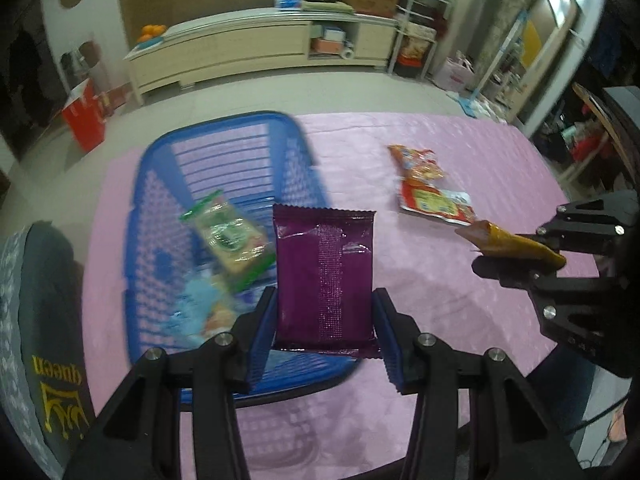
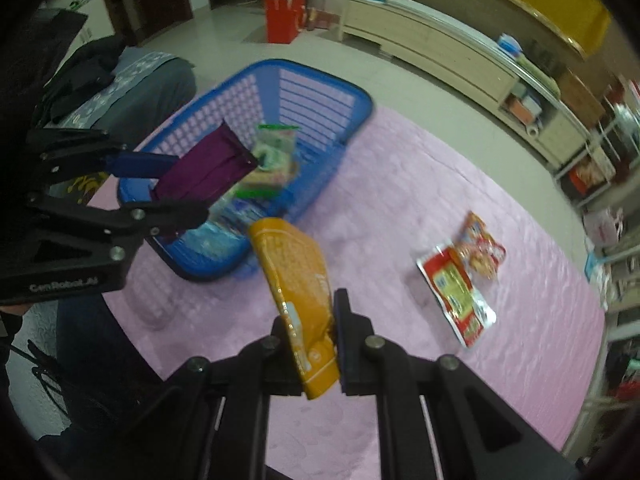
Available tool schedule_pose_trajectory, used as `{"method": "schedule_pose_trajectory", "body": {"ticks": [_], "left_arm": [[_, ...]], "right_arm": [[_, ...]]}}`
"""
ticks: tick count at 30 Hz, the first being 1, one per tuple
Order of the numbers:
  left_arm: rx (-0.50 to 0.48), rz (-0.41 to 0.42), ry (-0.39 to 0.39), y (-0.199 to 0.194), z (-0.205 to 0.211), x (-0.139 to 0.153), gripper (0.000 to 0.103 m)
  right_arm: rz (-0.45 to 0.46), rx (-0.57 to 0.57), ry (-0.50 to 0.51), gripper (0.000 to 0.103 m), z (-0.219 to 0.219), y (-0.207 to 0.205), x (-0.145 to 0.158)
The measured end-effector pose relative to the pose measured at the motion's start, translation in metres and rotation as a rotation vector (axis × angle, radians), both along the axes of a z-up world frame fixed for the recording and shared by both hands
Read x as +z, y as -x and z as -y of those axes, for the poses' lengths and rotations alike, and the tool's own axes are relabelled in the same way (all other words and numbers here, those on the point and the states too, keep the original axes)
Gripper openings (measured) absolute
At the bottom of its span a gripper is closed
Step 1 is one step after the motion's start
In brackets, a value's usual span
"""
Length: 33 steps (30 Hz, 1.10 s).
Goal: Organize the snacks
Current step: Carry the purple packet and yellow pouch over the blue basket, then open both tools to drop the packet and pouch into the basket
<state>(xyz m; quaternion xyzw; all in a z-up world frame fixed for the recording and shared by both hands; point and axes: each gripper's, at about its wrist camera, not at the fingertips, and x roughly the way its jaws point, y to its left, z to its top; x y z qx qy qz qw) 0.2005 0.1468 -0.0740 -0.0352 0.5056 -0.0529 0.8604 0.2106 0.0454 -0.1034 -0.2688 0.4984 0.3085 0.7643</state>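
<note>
My left gripper (image 1: 325,312) is shut on a purple snack packet (image 1: 326,276) and holds it above the near right edge of the blue basket (image 1: 160,200). The basket holds a green-and-white packet (image 1: 230,236) and a light blue packet (image 1: 200,312). My right gripper (image 2: 310,332) is shut on an orange snack packet (image 2: 296,276), held above the pink table to the right of the basket (image 2: 320,92). Both grippers show in each other's views: the left gripper (image 2: 192,190) with the purple packet (image 2: 204,172), the right gripper (image 1: 520,256) with the orange packet (image 1: 512,242).
Two red-and-orange snack packets (image 1: 432,188) lie on the pink tablecloth (image 1: 460,300) at the far right; they also show in the right wrist view (image 2: 464,276). A grey cushioned chair (image 1: 40,320) stands left of the table. A long cream cabinet (image 1: 260,48) lines the far wall.
</note>
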Motion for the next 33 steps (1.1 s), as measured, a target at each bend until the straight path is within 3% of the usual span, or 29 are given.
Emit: {"method": "schedule_pose_trajectory", "body": {"ticks": [9, 18, 22, 32, 33], "left_arm": [[0.088, -0.002, 0.003, 0.015, -0.062, -0.009, 0.044], [0.135, -0.021, 0.048, 0.013, -0.103, -0.029, 0.045], [0.127, -0.018, 0.078, 0.011, -0.107, -0.036, 0.045], [0.088, -0.018, 0.045, 0.007, -0.096, -0.037, 0.045], [0.087, -0.018, 0.046, 0.007, -0.096, -0.037, 0.046]], "right_arm": [[0.011, 0.088, 0.049, 0.014, -0.064, 0.008, -0.003], [-0.018, 0.118, 0.068, 0.014, -0.094, -0.002, -0.019], [-0.033, 0.115, 0.09, 0.014, -0.098, -0.008, -0.033], [-0.032, 0.116, 0.069, 0.015, -0.099, -0.014, -0.041], [-0.025, 0.118, 0.065, 0.021, -0.098, -0.014, -0.041]]}}
